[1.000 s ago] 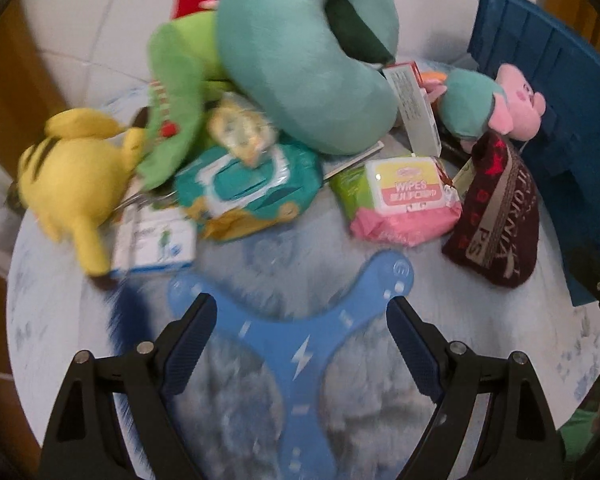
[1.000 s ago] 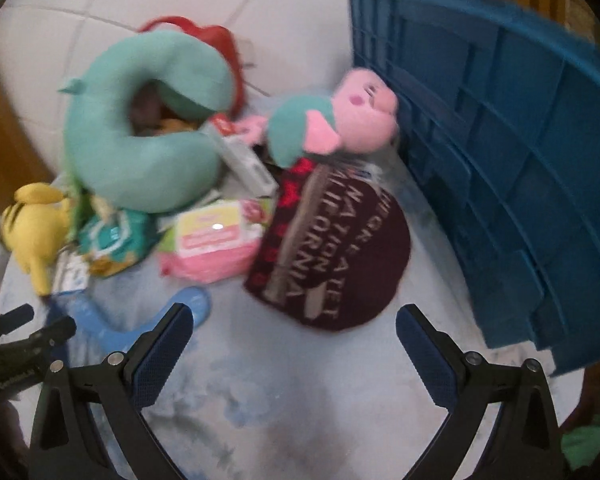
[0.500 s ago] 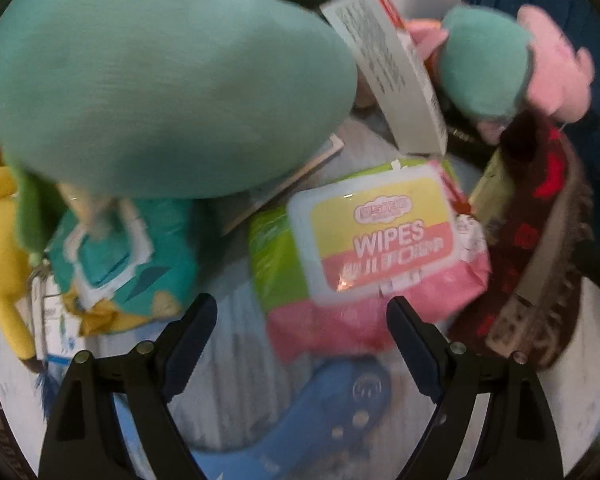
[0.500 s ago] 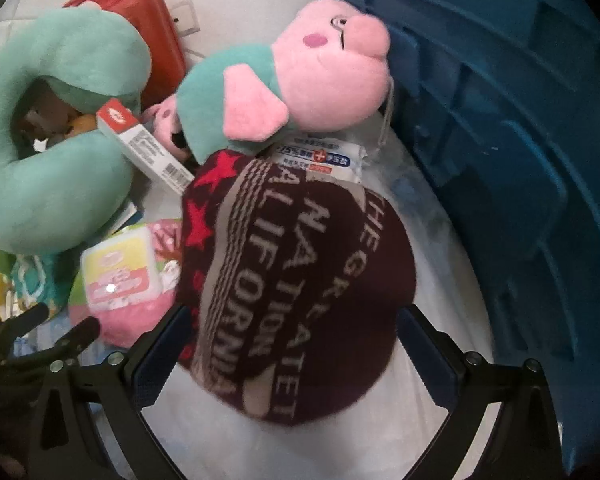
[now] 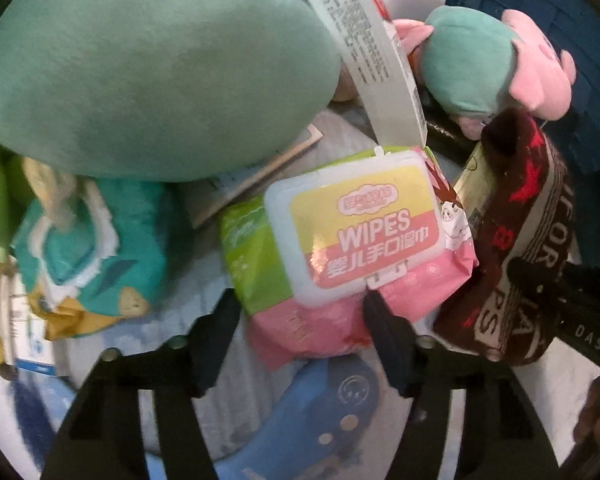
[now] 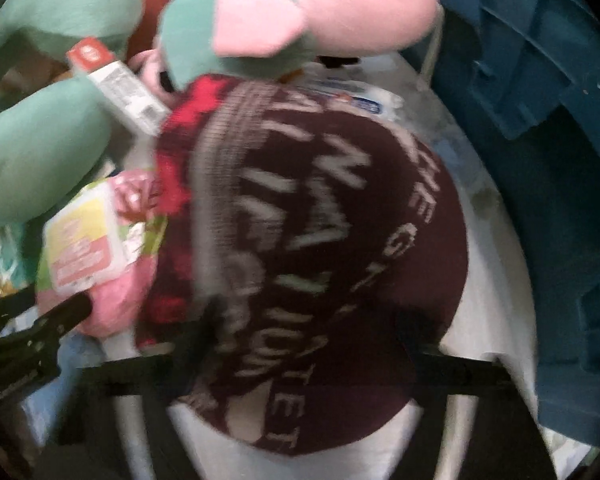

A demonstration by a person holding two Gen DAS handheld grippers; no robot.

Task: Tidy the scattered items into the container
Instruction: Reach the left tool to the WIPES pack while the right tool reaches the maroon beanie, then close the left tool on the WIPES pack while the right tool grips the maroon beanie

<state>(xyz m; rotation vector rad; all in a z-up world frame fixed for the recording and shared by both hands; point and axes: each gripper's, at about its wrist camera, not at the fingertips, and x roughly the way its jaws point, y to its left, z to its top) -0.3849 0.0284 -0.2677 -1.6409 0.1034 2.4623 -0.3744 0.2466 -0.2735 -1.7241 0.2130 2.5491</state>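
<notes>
The soft pink-and-green wipes pack [image 5: 340, 248] is clamped by the left gripper [image 5: 300, 312], the maroon knitted hat [image 6: 300, 248] by the right gripper [image 6: 300, 344], both jaws having just been closing; shallow edge grips could be slipped on lifting.

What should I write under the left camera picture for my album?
The left tool closing on a pack of wipes, with a green neck pillow and a knitted hat on either side.

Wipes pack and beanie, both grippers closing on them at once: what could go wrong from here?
1. The left gripper, jaws just closing, has only the wipes pack's soft near end; it may slip or sag.
2. The white box leans on the pack and could topple when it lifts.
3. The right gripper is closing on the beanie, whose far edge lies under the pink plush; lifting may drag it.
</notes>
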